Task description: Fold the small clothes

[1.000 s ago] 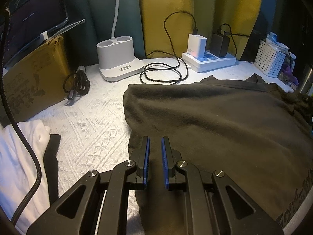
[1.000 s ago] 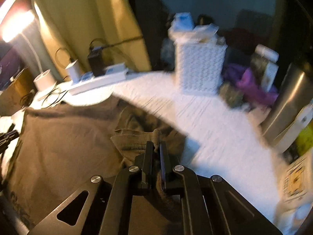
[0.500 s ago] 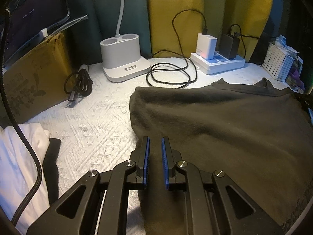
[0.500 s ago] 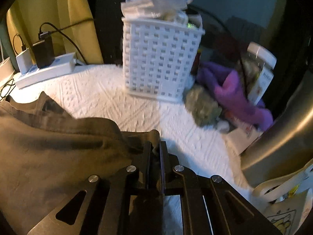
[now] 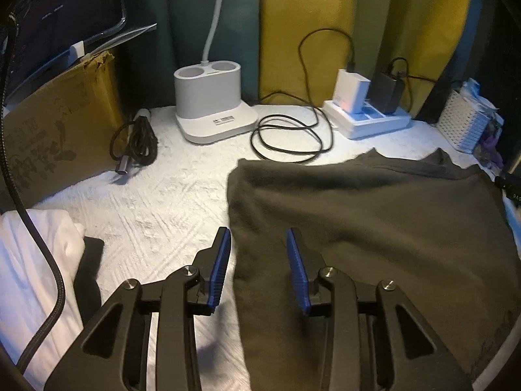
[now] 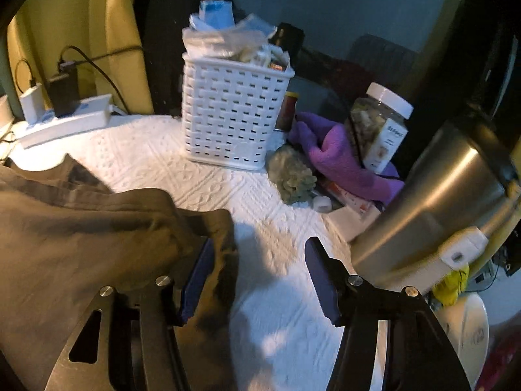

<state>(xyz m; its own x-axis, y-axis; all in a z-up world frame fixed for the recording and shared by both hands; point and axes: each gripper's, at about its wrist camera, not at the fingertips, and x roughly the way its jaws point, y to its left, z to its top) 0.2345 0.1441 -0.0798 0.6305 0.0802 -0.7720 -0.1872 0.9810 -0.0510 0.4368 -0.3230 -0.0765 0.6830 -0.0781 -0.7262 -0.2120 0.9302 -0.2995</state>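
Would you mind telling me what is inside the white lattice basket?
The white lattice basket is stuffed above its rim with crumpled plastic and paper packets; whatever sits lower is hidden by its walls.

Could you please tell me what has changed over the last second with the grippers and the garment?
Both jaws have just been opening: the right hand-held gripper has let go of the dark garment's edge, and the left hand-held gripper now stands open over the other edge. The right one swung toward the white basket beforehand. The garment stays spread on the white cloth.
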